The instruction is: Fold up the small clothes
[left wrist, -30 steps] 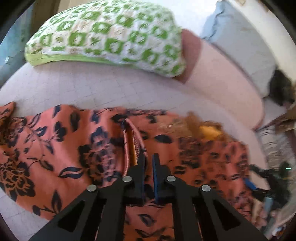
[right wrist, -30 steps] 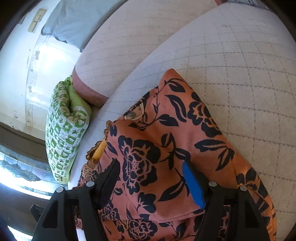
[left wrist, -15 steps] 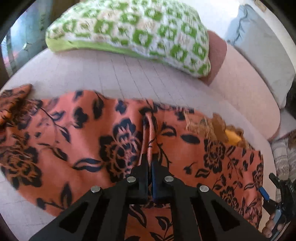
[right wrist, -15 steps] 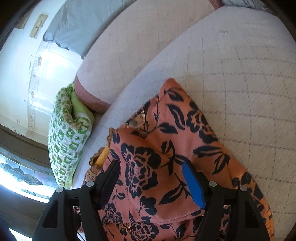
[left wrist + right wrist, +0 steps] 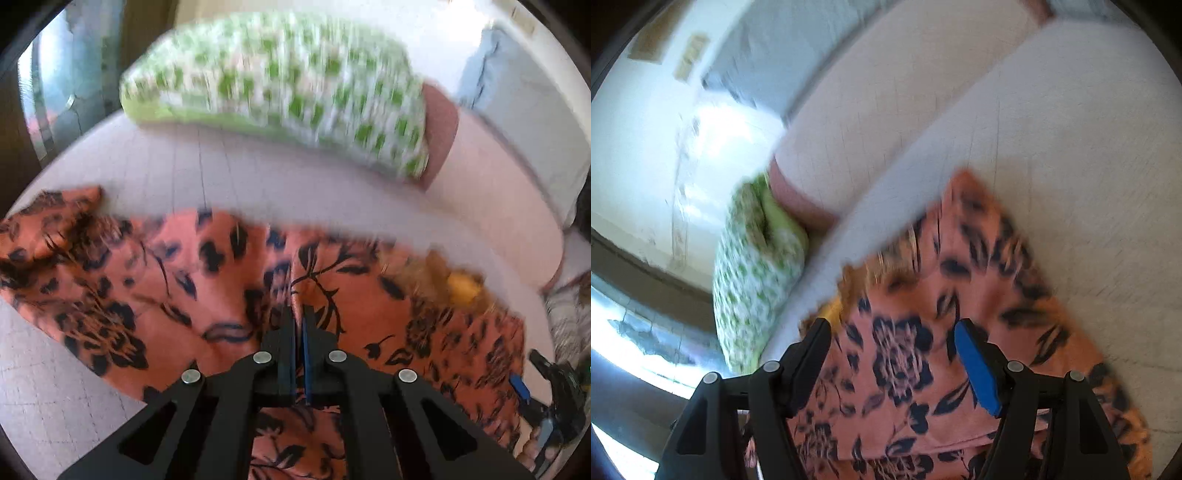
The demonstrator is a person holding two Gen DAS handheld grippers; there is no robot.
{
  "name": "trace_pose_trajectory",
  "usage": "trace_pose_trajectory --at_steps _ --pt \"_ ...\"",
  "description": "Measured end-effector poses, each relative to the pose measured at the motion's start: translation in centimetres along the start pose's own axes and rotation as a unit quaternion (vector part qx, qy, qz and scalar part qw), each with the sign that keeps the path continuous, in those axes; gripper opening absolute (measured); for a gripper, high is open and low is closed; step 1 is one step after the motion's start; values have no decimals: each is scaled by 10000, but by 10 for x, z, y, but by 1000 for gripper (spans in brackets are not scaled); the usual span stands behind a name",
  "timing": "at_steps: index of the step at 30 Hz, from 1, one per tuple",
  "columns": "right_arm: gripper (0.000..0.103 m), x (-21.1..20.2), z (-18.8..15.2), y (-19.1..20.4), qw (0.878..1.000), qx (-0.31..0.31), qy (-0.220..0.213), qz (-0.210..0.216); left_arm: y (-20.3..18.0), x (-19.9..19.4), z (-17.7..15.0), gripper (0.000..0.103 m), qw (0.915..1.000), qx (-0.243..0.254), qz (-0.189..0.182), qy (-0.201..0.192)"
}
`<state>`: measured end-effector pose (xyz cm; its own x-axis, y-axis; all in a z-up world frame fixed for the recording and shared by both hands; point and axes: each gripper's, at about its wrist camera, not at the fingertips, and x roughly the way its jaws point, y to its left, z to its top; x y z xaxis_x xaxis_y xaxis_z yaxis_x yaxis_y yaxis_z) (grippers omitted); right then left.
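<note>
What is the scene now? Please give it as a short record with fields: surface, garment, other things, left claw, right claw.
surface: pale quilted sofa
garment: orange cloth with dark flowers, spread on the sofa seat
other things: green and white pillow behind the cloth; grey cushion at the far end
left claw: shut on a raised ridge of the cloth
right claw: jaws apart and closing over the cloth, pads not pressing on it

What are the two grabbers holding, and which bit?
The left gripper pinches a raised fold near the middle of the orange flowered garment. The right gripper is closing over it, gripping nothing.
</note>
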<state>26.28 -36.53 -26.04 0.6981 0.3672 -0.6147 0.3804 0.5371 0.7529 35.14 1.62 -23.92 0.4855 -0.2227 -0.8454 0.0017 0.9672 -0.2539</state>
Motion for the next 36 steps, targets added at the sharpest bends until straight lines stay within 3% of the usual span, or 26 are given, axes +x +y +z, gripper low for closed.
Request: trace_pose_trajectory --at_steps 2,3,5,6,8,10,11,13,15,18,19,20,22,24,25,27,29,30,33,34,35,36 --pt "37 18 -3 -4 9980 -92 292 -547 9 12 -4 3 9991 -276 -8 319" --pt "35 17 -4 -2 9970 -172 182 -737 12 13 -4 3 9984 -404 -120 367" --pt "36 10 -2 10 9977 -221 136 -626 19 2 -1 5 9977 -563 -283 232" --pt "36 6 -2 16 9983 -269 62 -521 21 -7 1 12 9980 -571 -246 80" --pt "36 0 -4 33 9978 -521 -81 -409 30 -29 1 32 9976 -631 -50 -267" --pt "36 0 -10 46 9969 -707 -61 -334 49 -51 -4 62 9947 -867 55 -546" --pt "36 2 -14 51 9967 -763 -16 -267 65 -65 -7 65 9915 -1066 169 -732" --pt "36 6 -23 59 9965 -810 150 -128 105 -92 -15 78 9806 -1577 487 -1055" --pt "36 11 -36 63 9961 -805 345 -49 155 -110 -23 81 9674 -2172 680 -1112" --pt "37 12 -50 68 9956 -808 482 53 230 -115 -32 81 9488 -2989 757 -685" --pt "41 12 -56 70 9951 -840 508 73 251 -115 -33 81 9422 -3211 749 -592" --pt "56 13 -60 73 9947 -879 528 85 276 -117 -31 81 9323 -3481 771 -608" --pt "63 14 -65 78 9945 -921 468 161 298 -122 -23 81 9237 -3658 861 -745" --pt "63 16 -66 81 9941 -953 468 221 312 -123 0 81 9283 -3518 853 -850" --pt "63 15 -66 80 9940 -966 464 224 315 -118 14 81 9372 -3313 756 -784" --pt "63 20 -63 82 9942 -968 443 151 316 -100 44 81 9538 -2926 561 -378" --pt "63 22 -60 80 9947 -918 449 122 315 -74 65 81 9616 -2725 334 -14" --pt "63 24 -59 79 9950 -888 446 96 313 -58 76 81 9642 -2626 222 303" --pt "63 27 -56 74 9953 -870 433 14 312 -27 93 80 9645 -2606 -75 428" --pt "63 28 -55 74 9953 -868 431 -15 309 -10 98 80 9659 -2472 -241 734" --pt "63 29 -55 73 9953 -863 440 -35 304 1 98 79 9666 -2381 -170 932" --pt "63 31 -54 72 9953 -854 444 -44 301 3 101 77 9694 -2303 5 846"
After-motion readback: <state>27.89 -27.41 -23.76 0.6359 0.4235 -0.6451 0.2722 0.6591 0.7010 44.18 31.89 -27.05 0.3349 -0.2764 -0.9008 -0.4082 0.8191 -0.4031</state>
